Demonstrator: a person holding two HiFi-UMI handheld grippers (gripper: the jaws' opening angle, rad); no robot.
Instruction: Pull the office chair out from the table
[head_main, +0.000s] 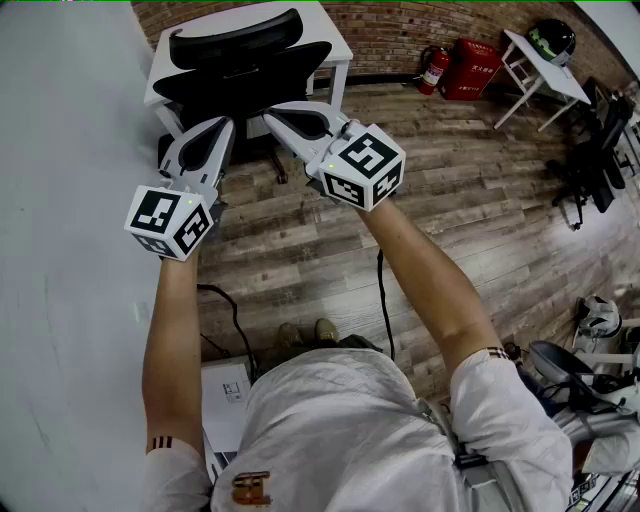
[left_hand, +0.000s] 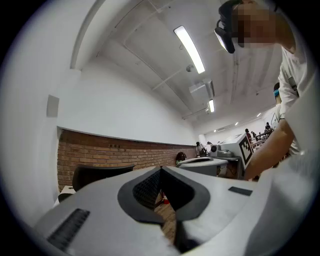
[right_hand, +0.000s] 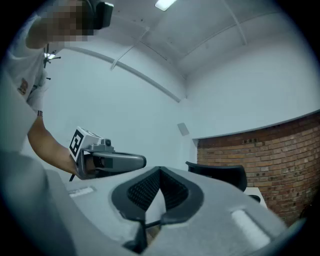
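Open floor (head_main: 290, 250) before office chair (head_main: 240, 85)

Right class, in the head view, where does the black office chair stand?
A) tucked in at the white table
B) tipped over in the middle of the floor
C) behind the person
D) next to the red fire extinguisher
A: the office chair stands upright, close up to the white table, ahead of the shut left gripper and right gripper.

I hold my left gripper (head_main: 220, 126) and right gripper (head_main: 272, 117) out side by side, jaws together, tips pointing at the near side of the office chair (head_main: 240, 65). The chair is pushed in at the white table (head_main: 336, 44). Well to the chair's right, a red fire extinguisher (head_main: 433, 68) stands by the brick wall (head_main: 400, 25).
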